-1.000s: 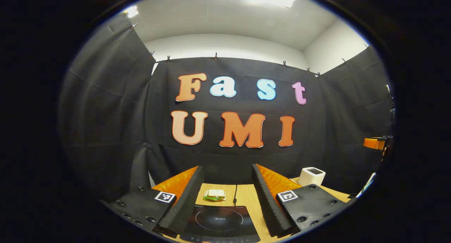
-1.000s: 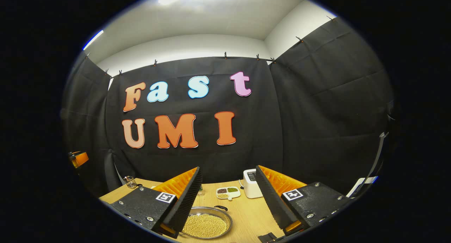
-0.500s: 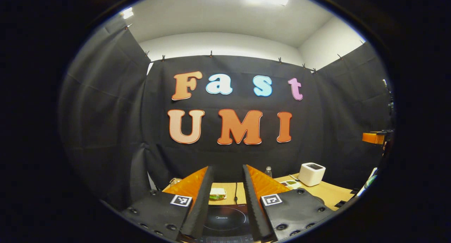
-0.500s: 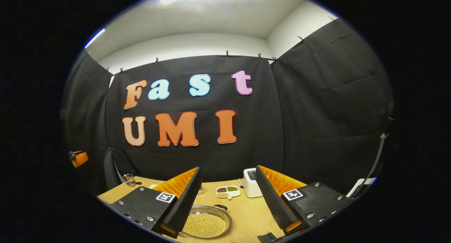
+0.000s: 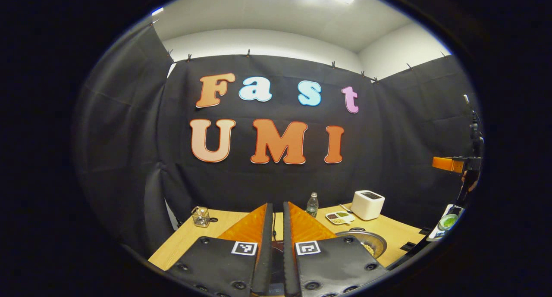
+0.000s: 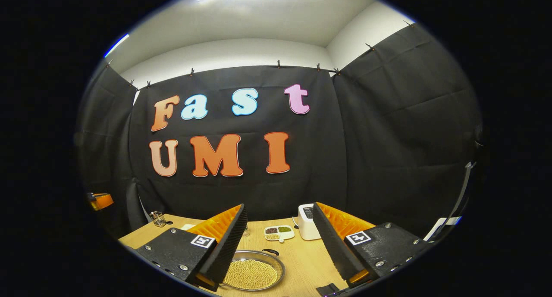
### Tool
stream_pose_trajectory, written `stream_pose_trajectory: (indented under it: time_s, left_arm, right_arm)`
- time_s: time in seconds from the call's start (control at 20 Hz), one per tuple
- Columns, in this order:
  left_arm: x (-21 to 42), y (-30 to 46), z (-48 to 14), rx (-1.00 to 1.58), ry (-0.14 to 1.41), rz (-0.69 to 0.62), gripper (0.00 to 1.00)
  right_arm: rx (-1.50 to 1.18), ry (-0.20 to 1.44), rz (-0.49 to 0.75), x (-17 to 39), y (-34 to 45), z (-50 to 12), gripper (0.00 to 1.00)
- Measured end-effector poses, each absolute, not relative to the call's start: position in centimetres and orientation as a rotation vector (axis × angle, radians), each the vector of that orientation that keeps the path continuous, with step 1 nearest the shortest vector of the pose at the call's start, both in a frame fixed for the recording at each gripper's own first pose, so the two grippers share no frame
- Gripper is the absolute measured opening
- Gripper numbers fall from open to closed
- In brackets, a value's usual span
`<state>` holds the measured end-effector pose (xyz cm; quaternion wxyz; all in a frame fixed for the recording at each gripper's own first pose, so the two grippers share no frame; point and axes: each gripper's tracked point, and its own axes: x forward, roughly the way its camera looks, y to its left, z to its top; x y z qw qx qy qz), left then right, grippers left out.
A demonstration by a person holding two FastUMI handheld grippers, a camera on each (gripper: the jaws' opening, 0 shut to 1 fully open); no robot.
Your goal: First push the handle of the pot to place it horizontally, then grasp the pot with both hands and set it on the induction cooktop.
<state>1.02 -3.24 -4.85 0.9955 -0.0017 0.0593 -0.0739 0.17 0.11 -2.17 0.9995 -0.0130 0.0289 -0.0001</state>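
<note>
A shallow metal pot (image 6: 252, 273) full of yellow beans sits on the wooden table (image 6: 302, 262), low between my right gripper's fingers. Its small black handle (image 6: 270, 252) points away at the far rim. My right gripper (image 6: 279, 207) hovers above it, open and empty. In the left gripper view the pot's rim (image 5: 371, 242) peeks out past the right finger. My left gripper (image 5: 276, 204) is shut with nothing held. Its fingers hide most of the black induction cooktop; a dark sliver (image 5: 276, 267) shows in the slit.
At the table's back stand a white toaster (image 6: 306, 221), a divided dish of beans (image 6: 279, 233), a water bottle (image 5: 313, 204) and a small glass jar (image 5: 199, 216). The right gripper (image 5: 448, 164) shows at the right edge of the left gripper view.
My left gripper has gone from wide open to shut, and its view has risen and swung so the pot and bottle come in. The right gripper has barely moved.
</note>
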Motion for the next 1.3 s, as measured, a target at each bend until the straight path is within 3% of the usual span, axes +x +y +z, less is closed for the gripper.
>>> stream_pose_trajectory:
  time_s: [0.15, 0.25, 0.35, 0.4, 0.45, 0.6, 0.7, 0.9, 1.3]
  left_arm:
    - [1.7, -0.8, -5.5, 0.016, 0.139, -0.054, 0.23]
    - [1.4, -0.3, -5.2, 0.025, 0.129, -0.024, 0.67]
    - [1.3, 0.0, -5.5, 0.017, 0.127, -0.015, 0.62]
    - [1.2, -0.1, -5.4, 0.011, 0.121, -0.021, 0.67]
    - [1.2, 0.2, -5.3, 0.011, 0.115, -0.023, 0.80]
    - [1.2, 0.9, -4.9, 0.016, 0.093, -0.016, 0.81]
    - [1.0, 1.7, -4.8, 0.024, 0.083, 0.000, 0.94]
    - [0.6, 2.9, -5.1, 0.009, 0.086, 0.019, 0.98]
    - [0.3, 5.2, -6.2, 0.013, 0.099, 0.046, 0.97]
  right_arm:
    - [-0.024, 0.065, 0.008, 0.1, 0.7, -2.7, 0.95]
    - [-0.027, 0.072, 0.014, 0.2, 1.1, -3.2, 0.95]
    - [-0.034, 0.083, 0.017, 0.2, 1.5, -3.9, 0.95]
    - [-0.034, 0.090, 0.013, 0.3, 1.5, -4.4, 0.95]
    - [-0.035, 0.096, 0.015, 0.2, 1.8, -4.8, 0.95]
    - [-0.050, 0.140, 0.034, 0.2, 2.8, -7.0, 0.86]
    - [-0.073, 0.177, 0.057, -0.2, 3.5, -9.0, 0.82]
    - [-0.096, 0.258, 0.094, -0.7, 5.1, -13.5, 0.53]
    - [-0.091, 0.495, 0.220, -3.1, 9.5, -24.3, 0.12]
